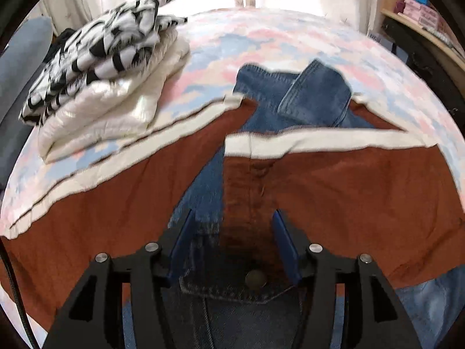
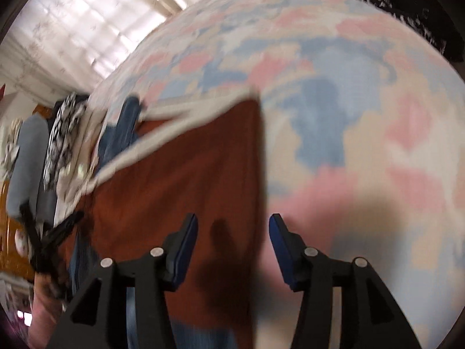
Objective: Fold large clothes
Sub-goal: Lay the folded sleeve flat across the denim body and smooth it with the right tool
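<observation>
We read no writing; both our left claw (image 1: 232, 244) and right claw (image 2: 233, 247) gape empty above the rust-brown, cream-trimmed jacket (image 1: 348, 189), beside folded white and zebra-striped clothes (image 1: 101, 81).

Your right wrist view is smeared throughout: the striped pile (image 2: 65, 133) at the left edge is only a black-and-white blur, and the dark patterned cloth (image 2: 407, 14) at the top right cannot be made out. The left claw (image 2: 55, 232) shows there as a dark streak, its jaws unreadable. In your left wrist view the denim jacket (image 1: 314, 96) lies mostly hidden under the rust-brown garment (image 1: 363, 197), and its lower part is cut off by the frame and by the left claw's (image 1: 232, 232) black body. The shelf items (image 1: 418, 14) at the top right are too small to tell.
</observation>
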### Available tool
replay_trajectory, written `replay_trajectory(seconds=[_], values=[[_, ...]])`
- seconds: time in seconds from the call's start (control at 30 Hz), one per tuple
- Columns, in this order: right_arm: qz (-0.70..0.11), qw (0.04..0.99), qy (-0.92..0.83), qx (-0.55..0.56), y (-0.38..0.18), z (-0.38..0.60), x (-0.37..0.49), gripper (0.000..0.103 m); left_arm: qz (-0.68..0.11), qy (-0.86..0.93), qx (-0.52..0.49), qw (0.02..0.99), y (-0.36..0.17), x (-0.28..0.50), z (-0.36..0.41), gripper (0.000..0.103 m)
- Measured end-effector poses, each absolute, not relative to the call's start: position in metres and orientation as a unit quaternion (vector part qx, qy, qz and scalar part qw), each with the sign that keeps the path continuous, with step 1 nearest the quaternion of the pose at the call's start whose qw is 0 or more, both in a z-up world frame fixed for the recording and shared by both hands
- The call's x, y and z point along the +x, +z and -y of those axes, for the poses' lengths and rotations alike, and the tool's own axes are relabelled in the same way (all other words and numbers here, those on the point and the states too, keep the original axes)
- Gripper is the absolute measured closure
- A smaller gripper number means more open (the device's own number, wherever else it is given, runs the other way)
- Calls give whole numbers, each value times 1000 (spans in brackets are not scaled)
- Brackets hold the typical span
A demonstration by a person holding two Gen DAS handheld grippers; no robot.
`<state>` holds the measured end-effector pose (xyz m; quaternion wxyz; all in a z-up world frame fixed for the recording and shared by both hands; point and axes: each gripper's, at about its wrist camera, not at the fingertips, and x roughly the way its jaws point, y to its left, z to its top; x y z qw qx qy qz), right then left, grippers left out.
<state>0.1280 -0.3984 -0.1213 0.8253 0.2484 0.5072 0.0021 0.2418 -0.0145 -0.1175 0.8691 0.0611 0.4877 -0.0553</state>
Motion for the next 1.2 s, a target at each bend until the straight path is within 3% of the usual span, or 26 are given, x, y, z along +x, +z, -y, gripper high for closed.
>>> replay_trajectory(seconds=[0.03, 0.13, 0.17, 0.2, 0.3, 0.4, 0.43, 0.53, 0.67, 0.77, 0.83, 0.9, 1.0, 1.2], values=[[-514, 820, 10, 251, -126, 394, 122, 52, -493, -54, 55, 866, -121, 241, 13, 67], [-530, 812, 26, 242, -140, 377, 108, 53, -501, -45, 39, 864, -127, 238, 14, 72], [-526, 818, 27, 231, -141, 372, 105, 59, -491, -41, 49, 869, -124, 235, 17, 72], [-520, 827, 18, 213, -138, 368, 101, 82, -486, -39, 56, 871, -123, 233, 18, 72], [-508, 838, -11, 199, -135, 372, 97, 87, -496, -29, 63, 866, -132, 230, 18, 72], [-526, 826, -23, 202, -151, 378, 100, 87, -494, -25, 74, 866, -124, 227, 19, 70], [-528, 826, -27, 196, -144, 377, 100, 83, -494, -27, 79, 866, -119, 225, 20, 68], [-535, 825, -50, 177, -124, 375, 95, 74, -477, -30, 109, 872, -94, 211, 21, 53], [-521, 835, -40, 175, -85, 367, 87, 74, -437, -41, 123, 890, -61, 195, 26, 42], [-501, 845, -9, 187, -59, 350, 92, 70, -428, -65, 109, 895, -45, 194, 36, 42], [-484, 850, 22, 206, -49, 333, 106, 58, -426, -76, 98, 896, -46, 202, 48, 42], [-470, 855, 40, 217, -49, 311, 127, 53, -432, -79, 92, 894, -55, 209, 60, 49], [-467, 850, 70, 234, -73, 273, 166, 53, -463, -91, 68, 879, -80, 224, 76, 65], [-527, 807, 101, 245, -143, 232, 205, 54, -517, -88, 63, 849, -128, 234, 85, 67]])
